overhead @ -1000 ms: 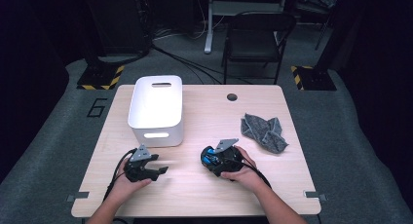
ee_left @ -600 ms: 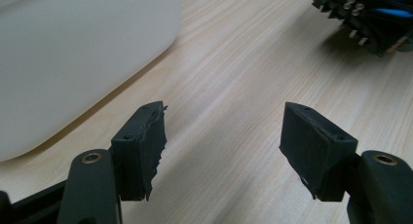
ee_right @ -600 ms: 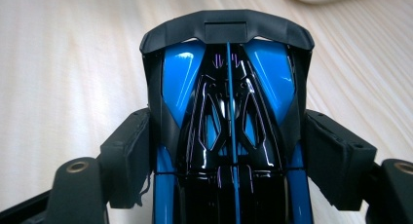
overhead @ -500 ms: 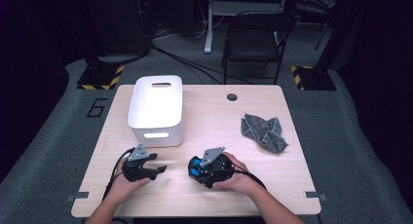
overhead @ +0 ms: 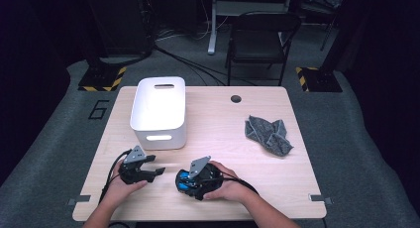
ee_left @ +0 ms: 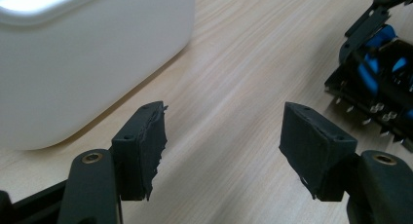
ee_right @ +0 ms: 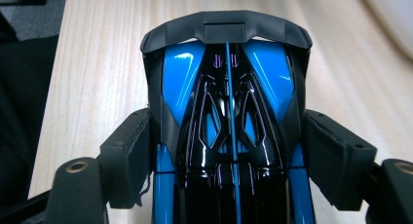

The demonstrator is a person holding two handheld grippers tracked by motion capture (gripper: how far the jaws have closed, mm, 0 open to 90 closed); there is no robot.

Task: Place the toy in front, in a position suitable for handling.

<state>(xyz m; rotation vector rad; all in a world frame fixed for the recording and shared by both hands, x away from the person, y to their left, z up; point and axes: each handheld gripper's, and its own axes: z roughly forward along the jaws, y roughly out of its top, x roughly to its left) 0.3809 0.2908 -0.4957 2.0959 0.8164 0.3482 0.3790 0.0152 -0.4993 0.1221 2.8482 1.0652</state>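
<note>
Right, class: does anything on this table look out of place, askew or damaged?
The grey cloth lies crumpled near the right edge. The left tongs' pad looks frayed at its edge. The white bin sits straight.

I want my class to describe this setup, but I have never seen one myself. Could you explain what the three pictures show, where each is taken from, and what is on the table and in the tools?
A person sits at a wooden table holding a hand-operated gripper in each hand. The high view looks down from above. The other two come from cameras riding on each gripper, looking along its two black fingers. The left gripper is open and empty, its fingers apart over bare wood beside a white bin. The right gripper is closed on a blue and black toy car. A crumpled grey cloth lies apart at the right.
</note>
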